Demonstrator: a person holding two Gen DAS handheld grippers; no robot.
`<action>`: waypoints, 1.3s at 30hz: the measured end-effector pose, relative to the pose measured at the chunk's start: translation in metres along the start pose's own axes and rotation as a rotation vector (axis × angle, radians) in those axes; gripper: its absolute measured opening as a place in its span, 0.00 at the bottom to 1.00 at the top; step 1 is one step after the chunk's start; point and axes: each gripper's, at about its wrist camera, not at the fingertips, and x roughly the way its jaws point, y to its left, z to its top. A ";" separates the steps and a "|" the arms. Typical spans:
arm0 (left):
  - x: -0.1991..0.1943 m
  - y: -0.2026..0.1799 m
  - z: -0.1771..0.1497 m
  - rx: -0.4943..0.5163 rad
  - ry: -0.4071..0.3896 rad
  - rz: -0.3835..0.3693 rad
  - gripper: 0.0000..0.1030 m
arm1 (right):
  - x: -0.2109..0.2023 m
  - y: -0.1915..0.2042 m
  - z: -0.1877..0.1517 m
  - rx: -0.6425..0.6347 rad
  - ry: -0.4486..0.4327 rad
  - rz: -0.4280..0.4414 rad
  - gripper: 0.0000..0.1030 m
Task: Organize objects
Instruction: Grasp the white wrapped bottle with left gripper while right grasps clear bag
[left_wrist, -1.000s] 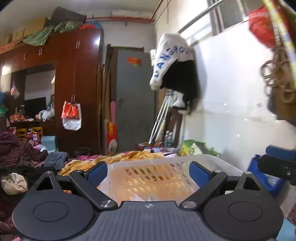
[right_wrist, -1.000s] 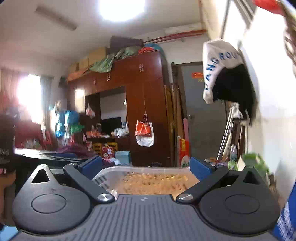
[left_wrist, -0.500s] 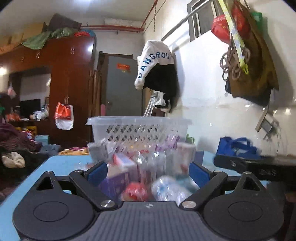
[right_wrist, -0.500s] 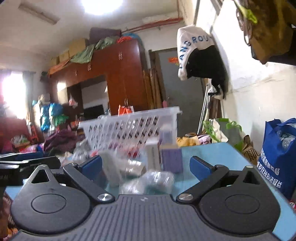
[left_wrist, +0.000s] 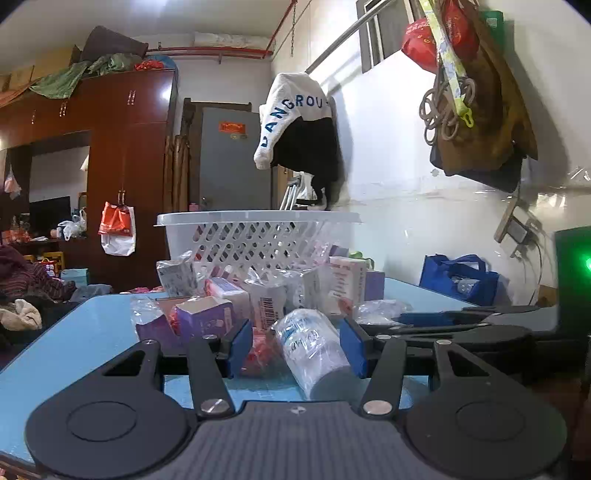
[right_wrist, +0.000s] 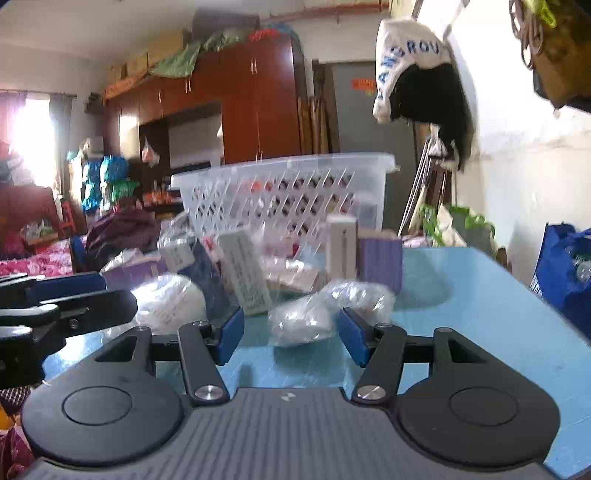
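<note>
A pile of small boxes and plastic-wrapped packs (left_wrist: 266, 295) lies on a blue table (left_wrist: 92, 332) in front of a white lattice basket (left_wrist: 258, 236). My left gripper (left_wrist: 295, 347) is open, low over the table, with a wrapped white roll (left_wrist: 314, 350) lying between its blue pads. My right gripper (right_wrist: 291, 332) is open, with a clear crinkled bag (right_wrist: 325, 306) just ahead between its pads. The basket (right_wrist: 288, 192) and pile (right_wrist: 240, 266) also show in the right wrist view. The other gripper appears at the left edge (right_wrist: 55, 310).
A white wall with hanging bags (left_wrist: 472, 110) runs along the right. A blue bag (left_wrist: 458, 277) stands beyond the table's right edge. A wooden wardrobe (left_wrist: 110, 166) and heaps of clothes (left_wrist: 29, 295) fill the room at left.
Both grippers have come down from above the basket to table level and closed in on the pile. The jaws have narrowed, now framing the white roll and the clear bag.
</note>
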 end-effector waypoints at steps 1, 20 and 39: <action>0.000 -0.002 0.000 0.006 0.000 -0.002 0.56 | 0.002 0.000 0.000 -0.002 0.009 -0.002 0.59; 0.026 -0.029 -0.011 0.039 0.072 -0.008 0.62 | -0.027 -0.014 0.009 0.002 -0.096 0.030 0.42; -0.012 0.001 0.019 -0.036 -0.139 -0.042 0.48 | -0.040 -0.031 0.047 0.055 -0.203 0.152 0.42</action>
